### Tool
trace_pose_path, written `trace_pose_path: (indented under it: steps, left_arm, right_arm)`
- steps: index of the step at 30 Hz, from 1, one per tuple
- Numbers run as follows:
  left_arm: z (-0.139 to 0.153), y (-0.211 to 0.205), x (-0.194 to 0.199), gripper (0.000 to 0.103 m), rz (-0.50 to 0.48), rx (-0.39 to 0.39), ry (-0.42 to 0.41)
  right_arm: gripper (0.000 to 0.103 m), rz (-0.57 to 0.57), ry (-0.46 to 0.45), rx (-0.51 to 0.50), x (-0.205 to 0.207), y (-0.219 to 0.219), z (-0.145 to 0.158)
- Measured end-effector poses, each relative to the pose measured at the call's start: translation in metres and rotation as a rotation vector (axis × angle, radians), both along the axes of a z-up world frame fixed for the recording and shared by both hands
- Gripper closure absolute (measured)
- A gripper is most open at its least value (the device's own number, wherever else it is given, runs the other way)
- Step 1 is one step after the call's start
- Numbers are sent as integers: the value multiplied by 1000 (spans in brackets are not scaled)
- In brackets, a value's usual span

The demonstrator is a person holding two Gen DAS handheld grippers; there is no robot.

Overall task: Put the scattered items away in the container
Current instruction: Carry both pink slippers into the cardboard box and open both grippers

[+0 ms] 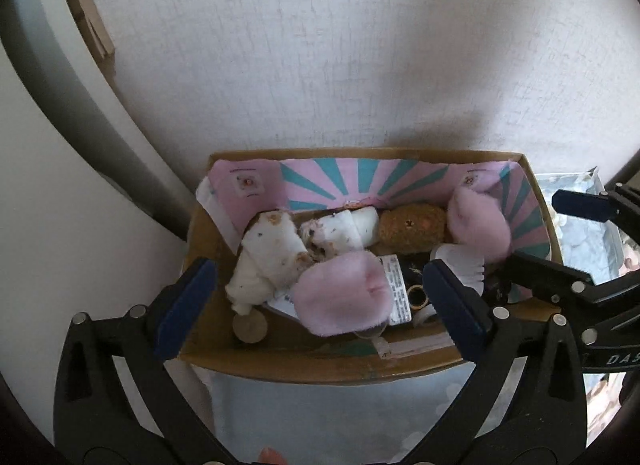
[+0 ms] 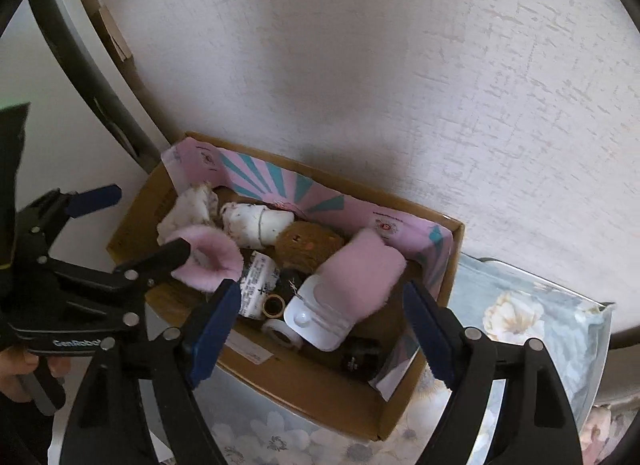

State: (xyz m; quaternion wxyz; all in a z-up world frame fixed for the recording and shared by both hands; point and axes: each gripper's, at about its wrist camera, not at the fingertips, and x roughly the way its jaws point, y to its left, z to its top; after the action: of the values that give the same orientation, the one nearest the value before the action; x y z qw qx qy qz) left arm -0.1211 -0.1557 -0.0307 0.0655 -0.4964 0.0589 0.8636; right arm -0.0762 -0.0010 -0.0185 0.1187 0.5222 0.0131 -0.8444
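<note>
1. Cardboard box (image 1: 280, 357) sits low in the frame against the wall, already crowded.
2. Left gripper (image 1: 320, 305) and right gripper (image 2: 320, 329) hover above it, jaws wide and empty.
3. Pink plush pieces (image 1: 340, 297) inside look soft and light; I'd pinch one at a fluffy edge.
4. White blister pack (image 2: 316, 317), brown plush (image 1: 412, 231) and white cloth rolls (image 1: 272, 253) crowd the reach.

The cardboard box (image 1: 280, 361) is crowded wall to wall; pink plush (image 1: 340, 297) fills its near edge; the wall (image 1: 320, 65) blocks its far edge.
</note>
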Motion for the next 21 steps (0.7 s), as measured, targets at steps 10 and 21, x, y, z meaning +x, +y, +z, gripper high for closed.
trace_pose_path:
  steps: [10, 21]
  left_arm:
    - [35, -4, 6, 0, 10, 15, 25]
    - [40, -3, 5, 0, 10, 25, 28]
  right_arm:
    - [23, 13, 6, 14, 0, -4, -4]
    - [23, 19, 21, 39, 4, -4, 4]
